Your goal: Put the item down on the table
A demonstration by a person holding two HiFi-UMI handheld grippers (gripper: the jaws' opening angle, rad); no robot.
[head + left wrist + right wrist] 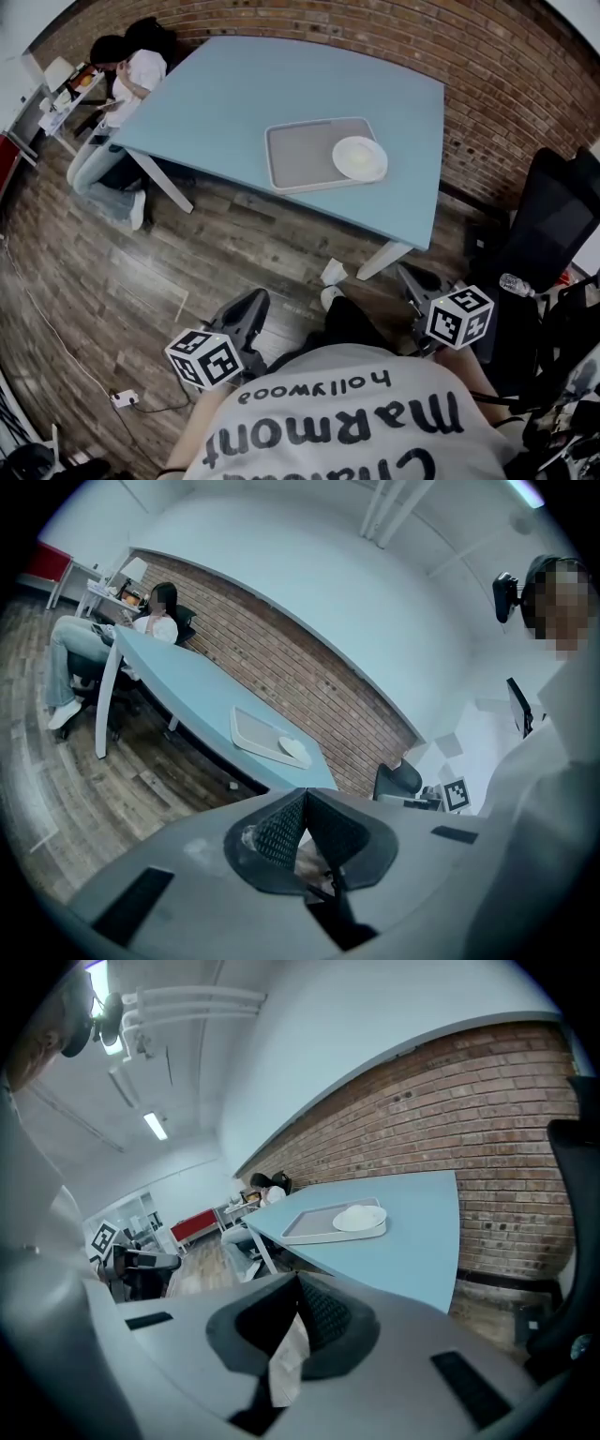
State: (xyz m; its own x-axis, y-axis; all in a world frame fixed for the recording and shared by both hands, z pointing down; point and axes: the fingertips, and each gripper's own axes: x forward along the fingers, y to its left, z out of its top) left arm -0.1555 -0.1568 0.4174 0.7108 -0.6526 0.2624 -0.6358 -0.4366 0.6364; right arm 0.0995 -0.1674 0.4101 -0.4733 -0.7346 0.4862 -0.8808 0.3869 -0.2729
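Note:
A white scrap of paper or tissue [286,1363] hangs between the jaws of my right gripper [300,1283], which is shut on it. In the head view the right gripper [410,279] is low, short of the light blue table's [234,94] near corner. My left gripper [306,797] has its jaw tips together. Something pale shows in the gap behind them, and I cannot tell what it is. The left gripper [251,305] hovers over the wood floor, also short of the table. A grey tray [295,155] on the table carries a white plate [359,157].
A person sits [127,80] at the table's far left end. A black office chair [553,216] stands to the right by the brick wall, with a water bottle [517,284] near it. White table legs [384,260] stand ahead. A cable with a plug [124,398] lies on the floor, lower left.

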